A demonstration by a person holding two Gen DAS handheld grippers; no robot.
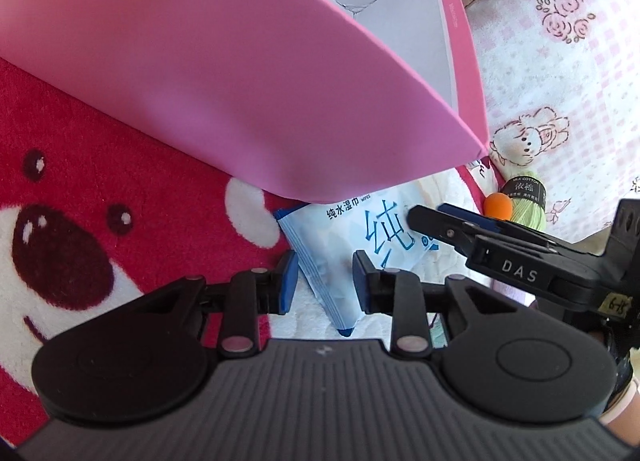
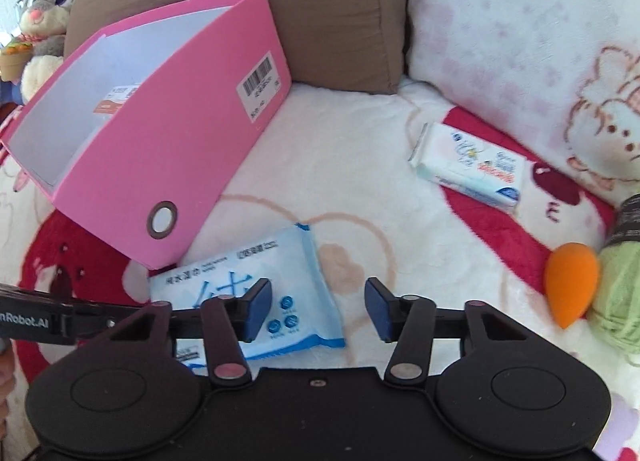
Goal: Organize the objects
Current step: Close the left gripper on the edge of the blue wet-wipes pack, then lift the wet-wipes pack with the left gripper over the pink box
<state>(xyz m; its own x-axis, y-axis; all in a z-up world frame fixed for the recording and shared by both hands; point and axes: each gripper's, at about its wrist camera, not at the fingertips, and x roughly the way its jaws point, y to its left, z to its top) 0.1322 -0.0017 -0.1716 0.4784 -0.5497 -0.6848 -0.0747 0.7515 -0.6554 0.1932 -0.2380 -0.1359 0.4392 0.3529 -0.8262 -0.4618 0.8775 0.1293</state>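
Left tongs (image 1: 325, 279) clamp one end of the wipes pack (image 1: 332, 235), lying on the blanket (image 2: 360, 181) beside the pink box (image 1: 240, 81). Right tongs (image 2: 319, 303) stand apart, empty. The pack looks light, soft and slippery, so its crimped edge is probably the safest hold.

Left gripper (image 1: 324, 281) tilted down, fingers pinching wipes pack (image 1: 340, 233), right gripper (image 2: 319, 309) fingers parted

A soft blanket (image 2: 360, 165) with a big red bear face covers the bed. A brown pillow (image 2: 340, 9) leans at the back, touching a white pillow (image 2: 520, 41) with pink flowers and a bunny. A grey stuffed bunny (image 2: 48, 1) sits in the far corner.
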